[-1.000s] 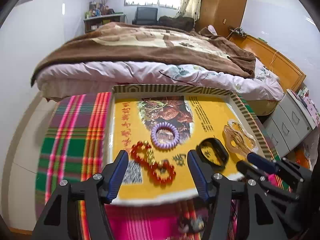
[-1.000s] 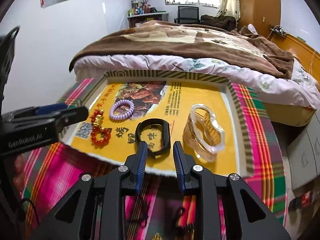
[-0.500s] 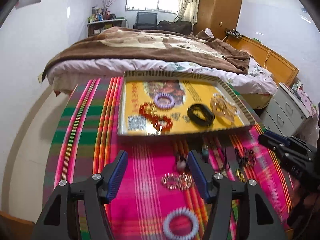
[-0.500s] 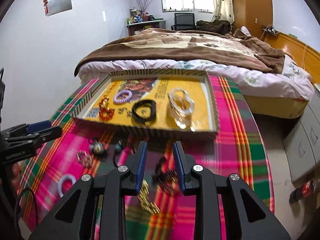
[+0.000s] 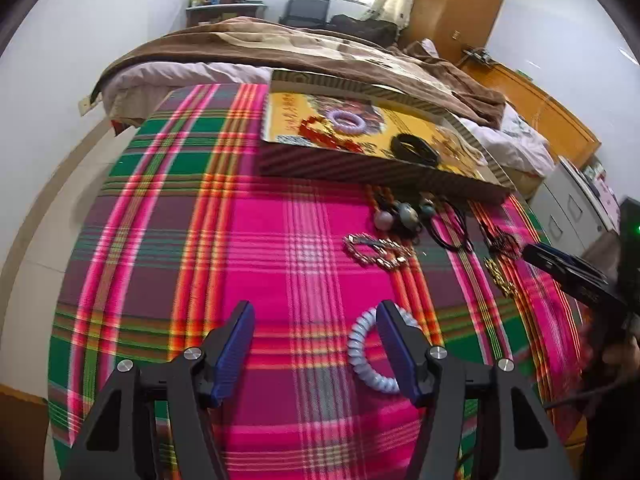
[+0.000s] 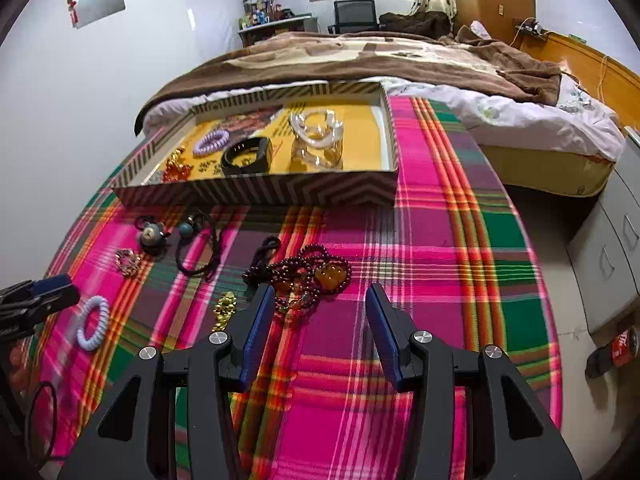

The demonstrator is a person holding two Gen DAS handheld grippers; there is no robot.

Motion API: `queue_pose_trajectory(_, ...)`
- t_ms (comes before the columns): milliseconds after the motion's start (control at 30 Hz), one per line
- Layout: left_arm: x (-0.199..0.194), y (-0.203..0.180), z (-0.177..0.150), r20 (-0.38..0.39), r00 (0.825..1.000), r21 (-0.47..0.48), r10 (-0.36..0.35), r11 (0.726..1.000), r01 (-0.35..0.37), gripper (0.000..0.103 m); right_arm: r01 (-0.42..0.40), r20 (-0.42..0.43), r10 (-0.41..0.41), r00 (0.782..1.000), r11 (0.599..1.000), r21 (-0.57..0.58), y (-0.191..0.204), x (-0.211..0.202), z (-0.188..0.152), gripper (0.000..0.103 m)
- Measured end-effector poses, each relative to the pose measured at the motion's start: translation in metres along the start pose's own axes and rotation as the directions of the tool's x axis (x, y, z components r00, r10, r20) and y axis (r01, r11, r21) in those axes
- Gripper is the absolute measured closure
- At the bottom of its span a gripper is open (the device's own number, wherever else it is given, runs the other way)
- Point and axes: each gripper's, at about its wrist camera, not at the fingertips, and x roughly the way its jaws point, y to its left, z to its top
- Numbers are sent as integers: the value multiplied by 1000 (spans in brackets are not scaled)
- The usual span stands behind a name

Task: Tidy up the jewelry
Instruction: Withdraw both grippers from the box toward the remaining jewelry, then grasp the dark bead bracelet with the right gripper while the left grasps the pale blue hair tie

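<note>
Left wrist view: we hover our left gripper [image 5: 316, 344] over the plaid cloth [image 5: 260, 240], jaws wide and empty.
Coil band: the pale blue coil band [image 5: 362, 354] lies flat, its right side behind the right finger, not squarely between the pads.
Risk here: closing now, we could nudge it aside rather than grip it.
Right wrist view: our right gripper [image 6: 320, 328] is opening its jaws, nothing between them yet.
Bead necklace: the dark red bead necklace [image 6: 308, 276] sits heaped just beyond the fingertips.
Tray: the striped tray [image 6: 256, 192] already holds several bracelets.
Risk here: loose strands may slip or snag the gold chain [image 6: 224, 308] beside them.
</note>
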Motion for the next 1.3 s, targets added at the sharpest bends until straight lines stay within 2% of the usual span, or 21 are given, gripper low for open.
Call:
queue_pose_trajectory(67, 1, -3, -4, -8, 1000, 12, -7, 1000, 7, 34, -9, 7, 9, 1000, 1000, -7, 2, 2, 1, 55)
queue_pose_trajectory(267, 6, -10, -9, -22, 1000, 36, -6, 999, 6, 30, -27, -5, 27, 1000, 996, -85, 18, 12, 5, 55)
queue_pose_trajectory(500, 8, -18, -9, -24, 1000, 61, -2, 998, 4, 21, 7, -23, -8, 1000, 999, -36, 3, 18, 5, 54)
queue_pose_trajectory(667, 10, -23, -10, -17, 1000, 78, 22, 997, -21, 19, 5, -29, -6, 1000, 999, -51, 1, 23, 11, 52)
queue_pose_trajectory(833, 12, -27, -10, -18, 999, 97, 45, 994, -44, 18, -25, -46, 19, 999, 991, -135, 9, 32, 18, 43)
queue_pose_trajectory(1000, 12, -27, -11, -13, 999, 90, 47, 995, -46, 18, -19, -51, 11, 999, 987, -162, 12, 35, 18, 43)
queue_pose_trajectory(1133, 13, -27, -10, -11, 998, 85, 57, 995, -55, 18, -9, -40, 2, 999, 986, -167, 14, 32, 17, 74)
queue_pose_trajectory(1233, 14, -29, -9, -13, 998, 86, 64, 994, -63, 18, -25, -39, 18, 999, 986, -167, 16, 31, 15, 86)
queue_pose_trajectory(1267, 14, -29, -9, -13, 998, 87, 63, 994, -62, 19, -31, -38, 25, 999, 986, -164, 16, 31, 15, 87)
queue_pose_trajectory(1300, 13, -28, -8, -11, 998, 87, 60, 994, -59, 22, -37, -38, 31, 999, 987, -158, 16, 30, 15, 93)
